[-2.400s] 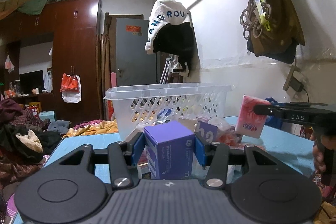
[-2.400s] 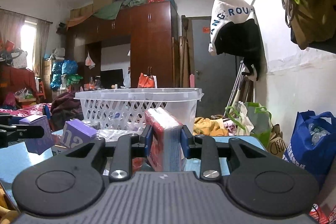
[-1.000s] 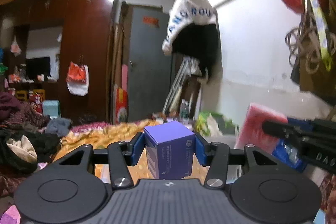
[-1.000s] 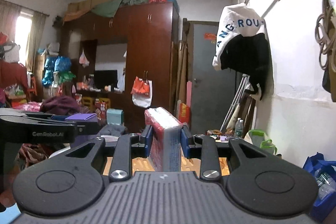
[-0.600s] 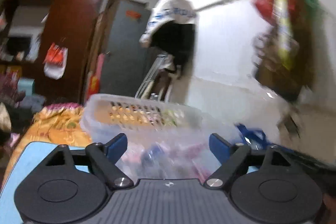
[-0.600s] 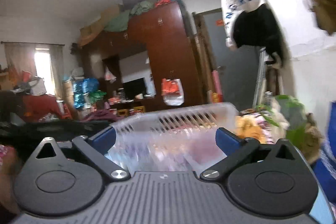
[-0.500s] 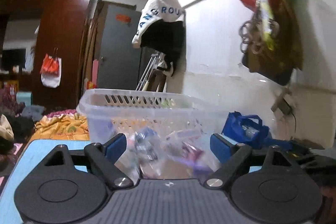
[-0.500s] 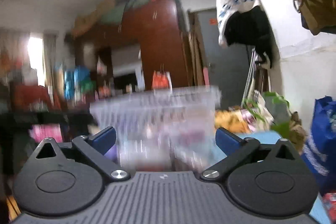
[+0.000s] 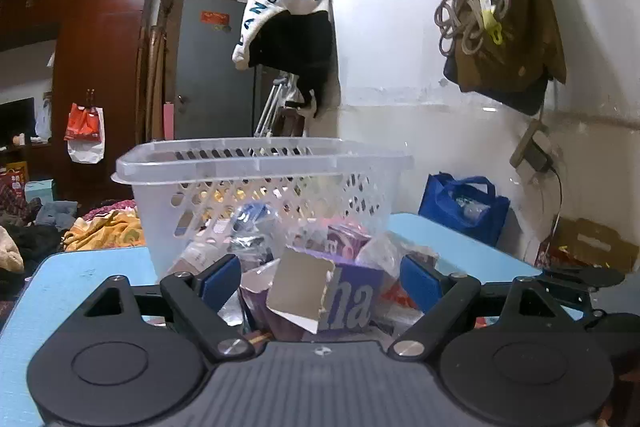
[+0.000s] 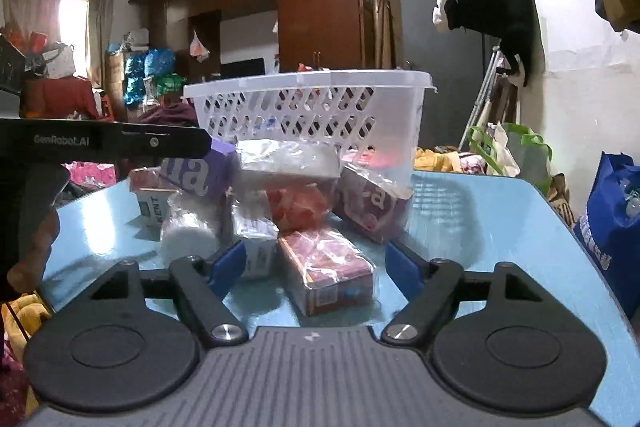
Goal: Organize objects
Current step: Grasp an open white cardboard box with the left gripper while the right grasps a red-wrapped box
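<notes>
Left tool (image 9: 320, 281): jaws spread wide, nothing gripped. A purple box (image 9: 344, 297) with a torn flap sits between the blue pads (image 9: 220, 279), touching neither. It lies in a pile on the blue table (image 9: 80, 291), just in front of the basket (image 9: 260, 187). Basket is white, perforated, standing upright on the table. Through its wall some wrapped things show inside; can't tell what they are.

Right view, left edge: the left tool's black arm (image 10: 100, 143) reaches over the purple box (image 10: 200, 175); a hand (image 10: 36, 247) shows under it. Next along the pile: a white box marked KENT (image 10: 154, 207), a clear-wrapped white roll (image 10: 188, 231), a small wrapped pack (image 10: 252, 227), a red crumpled pack (image 10: 300, 207), a maroon wrapped pack (image 10: 372, 207) leaning on the basket (image 10: 320, 99) wall.

Right tool (image 10: 316, 265): jaws closing, not gripping. A red wrapped pack (image 10: 328, 267) lies flat on the table (image 10: 500, 219) between the pads, clear of both.

Far right: blue bag (image 10: 612, 223) beside the table.
</notes>
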A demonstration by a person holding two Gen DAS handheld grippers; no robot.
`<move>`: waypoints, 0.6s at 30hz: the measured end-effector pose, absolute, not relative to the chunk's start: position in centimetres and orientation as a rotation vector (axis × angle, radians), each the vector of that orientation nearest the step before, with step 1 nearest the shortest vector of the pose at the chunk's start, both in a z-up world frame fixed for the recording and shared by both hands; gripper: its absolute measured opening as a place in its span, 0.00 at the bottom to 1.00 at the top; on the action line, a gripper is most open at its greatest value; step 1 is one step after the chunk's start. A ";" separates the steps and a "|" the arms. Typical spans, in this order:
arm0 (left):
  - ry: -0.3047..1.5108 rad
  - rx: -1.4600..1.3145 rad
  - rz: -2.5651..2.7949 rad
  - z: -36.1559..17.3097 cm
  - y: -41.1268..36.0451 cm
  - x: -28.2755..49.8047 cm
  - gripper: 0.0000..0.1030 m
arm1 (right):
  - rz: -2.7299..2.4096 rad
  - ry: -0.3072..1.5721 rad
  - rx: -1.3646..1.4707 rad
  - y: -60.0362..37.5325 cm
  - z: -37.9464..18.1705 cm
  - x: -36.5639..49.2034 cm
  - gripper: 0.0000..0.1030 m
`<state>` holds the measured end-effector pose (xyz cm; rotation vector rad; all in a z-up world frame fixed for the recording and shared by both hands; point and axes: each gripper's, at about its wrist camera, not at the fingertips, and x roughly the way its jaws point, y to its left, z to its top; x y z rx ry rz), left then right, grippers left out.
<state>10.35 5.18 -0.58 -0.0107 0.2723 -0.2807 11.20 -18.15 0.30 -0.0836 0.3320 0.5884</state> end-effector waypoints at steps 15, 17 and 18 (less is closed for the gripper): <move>0.260 0.074 -0.282 -1.0 4.1 9.8 0.58 | 0.650 0.369 -0.121 -18.4 -0.2 11.8 0.48; 0.247 0.065 -0.290 -1.0 4.2 9.6 0.56 | 0.649 0.358 -0.121 -18.5 -0.1 11.7 0.47; 0.241 0.057 -0.294 -1.0 4.4 9.5 0.54 | 0.644 0.349 -0.120 -18.6 0.0 11.6 0.47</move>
